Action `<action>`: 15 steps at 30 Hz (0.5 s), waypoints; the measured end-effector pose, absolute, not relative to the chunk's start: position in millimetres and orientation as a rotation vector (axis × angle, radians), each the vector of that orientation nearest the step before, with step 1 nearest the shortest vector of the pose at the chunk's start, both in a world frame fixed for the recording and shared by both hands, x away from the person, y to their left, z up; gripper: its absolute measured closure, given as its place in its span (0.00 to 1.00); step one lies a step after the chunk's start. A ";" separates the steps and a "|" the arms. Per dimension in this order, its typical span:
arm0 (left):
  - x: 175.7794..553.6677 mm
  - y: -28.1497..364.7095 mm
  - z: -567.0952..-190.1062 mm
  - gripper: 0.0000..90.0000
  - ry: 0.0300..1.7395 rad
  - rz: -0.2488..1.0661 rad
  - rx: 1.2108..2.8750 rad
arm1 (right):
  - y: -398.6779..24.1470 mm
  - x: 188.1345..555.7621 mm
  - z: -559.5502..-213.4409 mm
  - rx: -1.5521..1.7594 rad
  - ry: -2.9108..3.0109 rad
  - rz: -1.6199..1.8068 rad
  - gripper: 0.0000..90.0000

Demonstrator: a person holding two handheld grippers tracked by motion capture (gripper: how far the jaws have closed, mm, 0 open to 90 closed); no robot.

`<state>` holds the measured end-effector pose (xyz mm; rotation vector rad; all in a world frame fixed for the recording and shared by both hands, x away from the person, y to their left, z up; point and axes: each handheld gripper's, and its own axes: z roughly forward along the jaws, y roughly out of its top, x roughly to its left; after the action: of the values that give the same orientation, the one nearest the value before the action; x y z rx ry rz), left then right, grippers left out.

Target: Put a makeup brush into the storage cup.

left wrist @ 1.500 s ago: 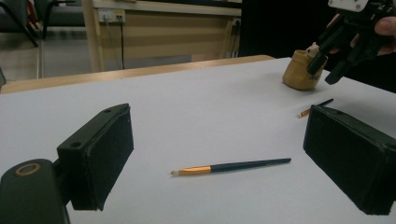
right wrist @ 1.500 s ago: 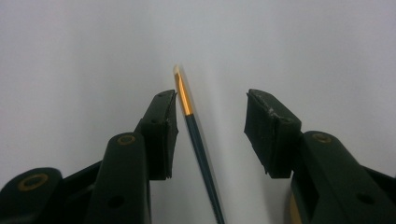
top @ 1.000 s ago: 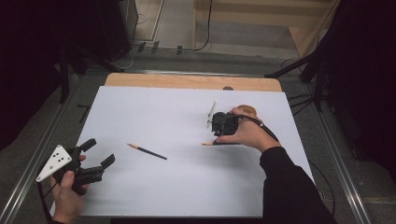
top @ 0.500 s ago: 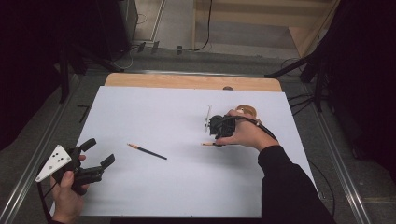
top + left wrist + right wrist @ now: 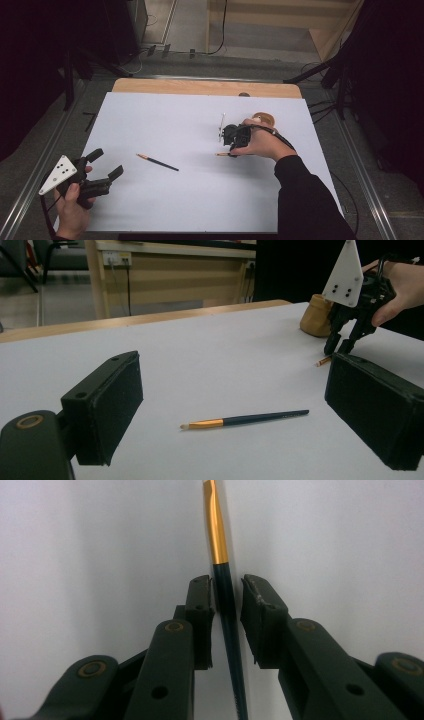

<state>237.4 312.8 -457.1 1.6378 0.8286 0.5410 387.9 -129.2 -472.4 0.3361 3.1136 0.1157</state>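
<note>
The paintbrush [image 5: 226, 597] you're after lies flat on the white sheet [image 5: 165, 200], toward its right edge, with its dark handle running between the jaws of your right gripper [image 5: 227, 592]. Those jaws have just been closing on it; the left pad looks to touch the handle, while a narrow gap shows at the right pad, so the grip isn't made yet. The handle is thin and round, so I'd expect it to roll or squirt sideways if one pad pushes first, or to pivot and droop if you catch it off its balance point. Pressing too low could also drag the pads on the sheet and wrinkle it. Just behind your right hand [image 5: 262, 142], toward the far right corner, sits a small tan pot [image 5: 316, 316]; a careless lift could knock it. A second paintbrush [image 5: 157, 162] lies left of centre, well apart. Your left gripper [image 5: 102, 165] hovers at the near left corner, jaws spread wide, holding nothing.
</note>
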 end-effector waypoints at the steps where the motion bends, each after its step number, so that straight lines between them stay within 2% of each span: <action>1: 237.3 312.6 -457.0 0.10 0.830 0.541 1.637 | -129.3 388.3 -473.1 0.332 3.117 0.113 0.84; 15: 236.3 309.7 -456.7 0.10 0.817 0.552 1.649 | -126.4 387.8 -474.7 0.309 3.096 0.086 0.94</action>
<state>236.3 309.7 -456.7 1.6491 0.8169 0.5525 387.8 -126.4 -474.7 0.3090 3.0963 0.0863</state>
